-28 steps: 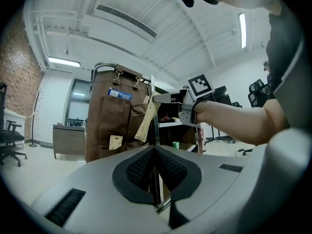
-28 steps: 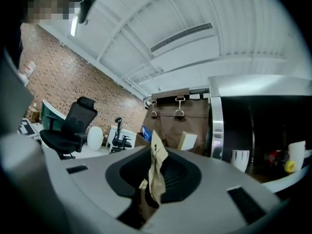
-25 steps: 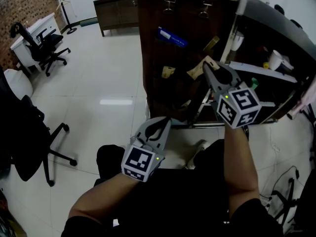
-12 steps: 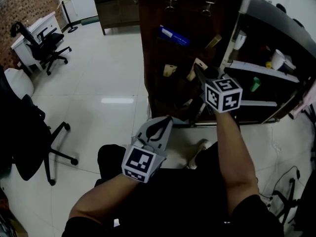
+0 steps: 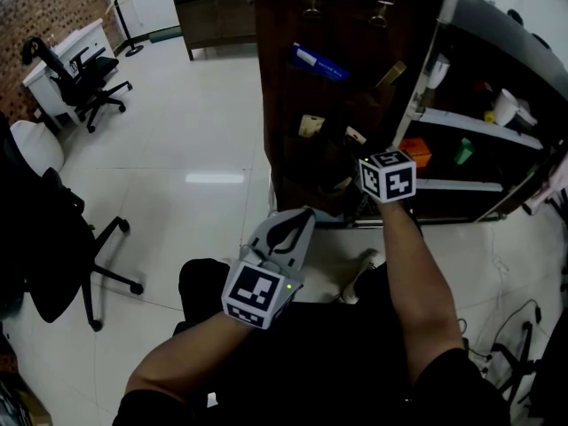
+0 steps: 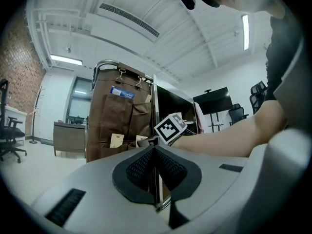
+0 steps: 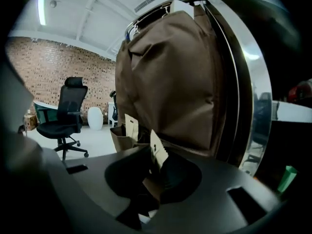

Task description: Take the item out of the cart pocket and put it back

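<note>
A brown fabric pocket organizer (image 5: pixel 342 25) hangs on the cart's side. My right gripper (image 5: pixel 358 145) is shut on a tan paper packet (image 5: pixel 354 135) and holds it at the lower pockets. In the right gripper view the packet (image 7: pixel 157 149) stands upright between the jaws of the right gripper (image 7: pixel 152 179), with the organizer (image 7: pixel 170 77) close behind. Another tan packet (image 5: pixel 310 125) sits in a pocket just to the left. My left gripper (image 5: pixel 300 215) is shut on nothing, low over the person's lap; in its own view the left gripper (image 6: pixel 155 155) shows its pads pressed together.
A blue item (image 5: pixel 317 61) and a tan stick (image 5: pixel 390 74) sit in upper pockets. The cart shelves (image 5: pixel 470 127) hold an orange box (image 5: pixel 414 152), a green item (image 5: pixel 462 152) and a white cup (image 5: pixel 506 106). Office chairs (image 5: pixel 84 78) (image 5: pixel 53 238) stand on the left.
My right gripper has moved left and forward with the packet, down toward the organizer's lower pockets. The left gripper has stayed put.
</note>
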Tool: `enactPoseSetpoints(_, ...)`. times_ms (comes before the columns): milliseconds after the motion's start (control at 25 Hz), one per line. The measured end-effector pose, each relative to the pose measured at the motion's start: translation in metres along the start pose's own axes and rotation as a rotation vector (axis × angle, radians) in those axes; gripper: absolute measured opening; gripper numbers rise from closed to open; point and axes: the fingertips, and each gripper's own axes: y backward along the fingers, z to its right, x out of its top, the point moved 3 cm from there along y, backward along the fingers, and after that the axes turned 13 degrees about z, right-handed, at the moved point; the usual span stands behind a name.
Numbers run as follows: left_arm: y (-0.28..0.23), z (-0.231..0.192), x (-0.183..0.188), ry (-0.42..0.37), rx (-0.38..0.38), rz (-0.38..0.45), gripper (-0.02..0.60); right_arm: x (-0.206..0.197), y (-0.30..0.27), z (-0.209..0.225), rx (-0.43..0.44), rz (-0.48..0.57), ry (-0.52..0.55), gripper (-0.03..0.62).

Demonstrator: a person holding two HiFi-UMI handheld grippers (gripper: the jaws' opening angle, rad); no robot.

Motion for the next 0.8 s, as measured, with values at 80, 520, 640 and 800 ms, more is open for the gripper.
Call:
enactPoseSetpoints(80, 0.0, 0.0, 0.0, 0.001, -0.001, -0.001, 0.0, -0.002, 0.0, -0.001, 0.002, 0.003, 0.009, 0.067)
enactPoseSetpoints(520, -0.001, 0.001, -0.004, -0.004, -0.011, -0.007, 0.0, -0.001, 0.0, -0.005, 0.005, 0.004, 0.05, 0.108)
enactPoseSetpoints(640, -0.001, 0.001, -0.005, -0.001, -0.012, -0.008, 0.0, 0.005, 0.003, -0.008, 0.015, 0.011, 0.061, 0.162)
enactPoseSetpoints(800, -0.001, 0.001, -0.005, -0.006, -0.016, -0.009, 0.0, 0.024, 0.015, -0.009, 0.011, 0.054, 0.066, 0.164)
